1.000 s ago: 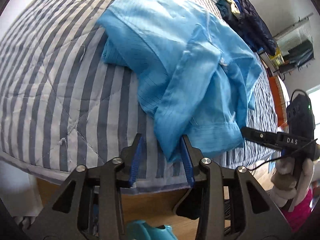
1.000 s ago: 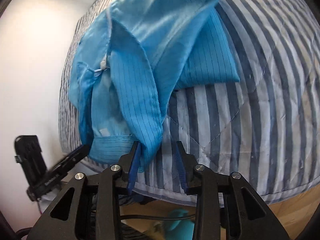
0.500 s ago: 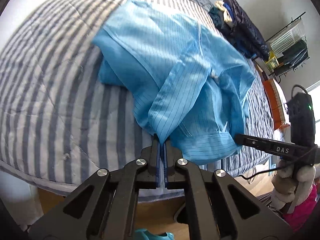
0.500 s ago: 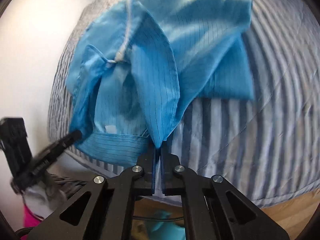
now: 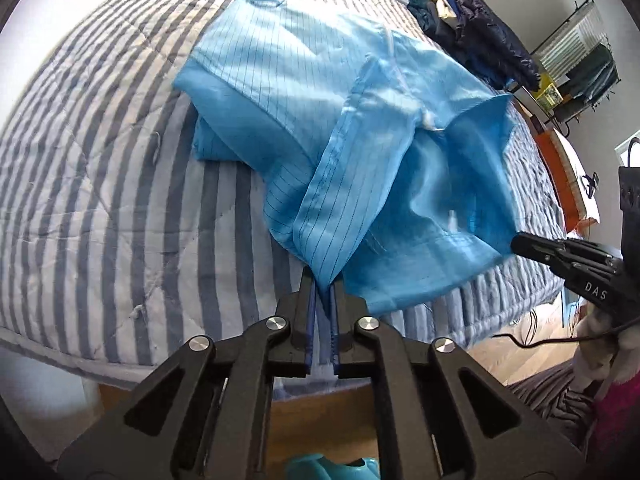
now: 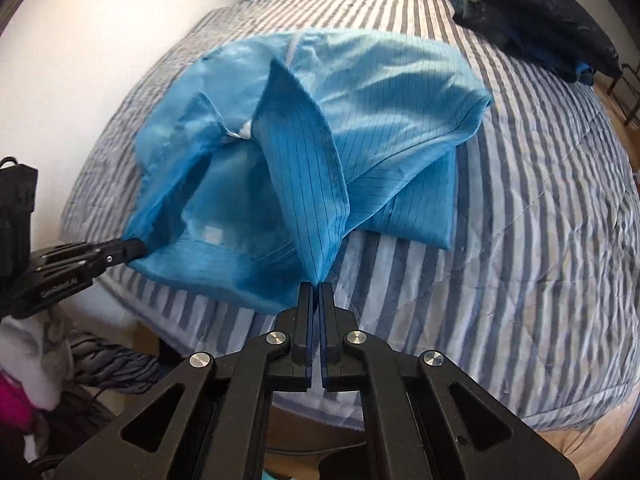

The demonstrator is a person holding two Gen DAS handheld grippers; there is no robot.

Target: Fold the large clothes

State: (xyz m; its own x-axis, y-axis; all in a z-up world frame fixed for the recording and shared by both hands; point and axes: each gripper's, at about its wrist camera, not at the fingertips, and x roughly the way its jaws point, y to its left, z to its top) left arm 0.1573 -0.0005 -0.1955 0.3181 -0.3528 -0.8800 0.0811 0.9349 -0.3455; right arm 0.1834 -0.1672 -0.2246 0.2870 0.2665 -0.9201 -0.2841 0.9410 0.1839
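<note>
Left wrist view: a striped bed (image 5: pixel 100 184) carries a blue garment (image 5: pixel 304 60), partly folded, its near end raised off the quilt. Each gripper is clamped on a hem corner, the left gripper (image 5: pixel 322 286) and the right gripper (image 5: pixel 520 245). Only thin edges sit between the pads, so the slick cloth could slip free if pulled hard. Uneven lifting risks dragging the folded layers askew toward the dark clothes pile (image 5: pixel 476 20).
</note>
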